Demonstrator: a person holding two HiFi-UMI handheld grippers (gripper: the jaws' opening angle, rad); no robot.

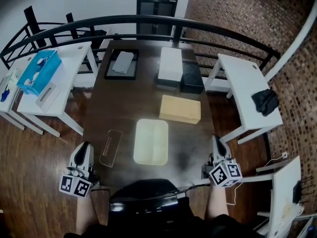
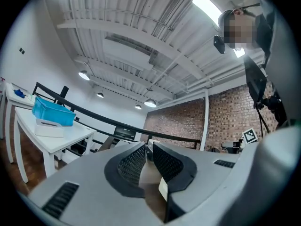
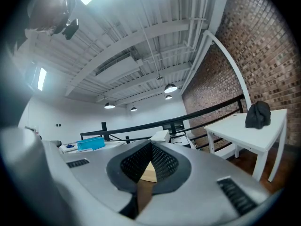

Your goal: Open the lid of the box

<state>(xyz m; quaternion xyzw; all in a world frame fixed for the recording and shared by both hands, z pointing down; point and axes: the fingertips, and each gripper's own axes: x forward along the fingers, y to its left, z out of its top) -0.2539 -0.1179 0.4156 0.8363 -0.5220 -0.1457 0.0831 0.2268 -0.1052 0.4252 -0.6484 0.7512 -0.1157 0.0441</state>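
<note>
A pale cream box (image 1: pixel 151 142) with its flat lid on lies in the middle of the dark table (image 1: pixel 99 108), close to me. My left gripper (image 1: pixel 85 145) hangs at the table's near left edge, left of the box and apart from it. Its jaws (image 2: pixel 149 150) stand a narrow gap apart with nothing between them. My right gripper (image 1: pixel 216 139) is at the near right edge, to the right of the box and not touching it. In the right gripper view its tips (image 3: pixel 151 145) meet, and nothing is held.
A tan box (image 1: pixel 180 109) lies just behind the cream one. A small clear container (image 1: pixel 110 148) sits beside the left gripper. Farther back are a black tray (image 1: pixel 121 64), a white box (image 1: pixel 170 66) and a black box (image 1: pixel 191 77). White side tables (image 1: pixel 245 86) flank the table.
</note>
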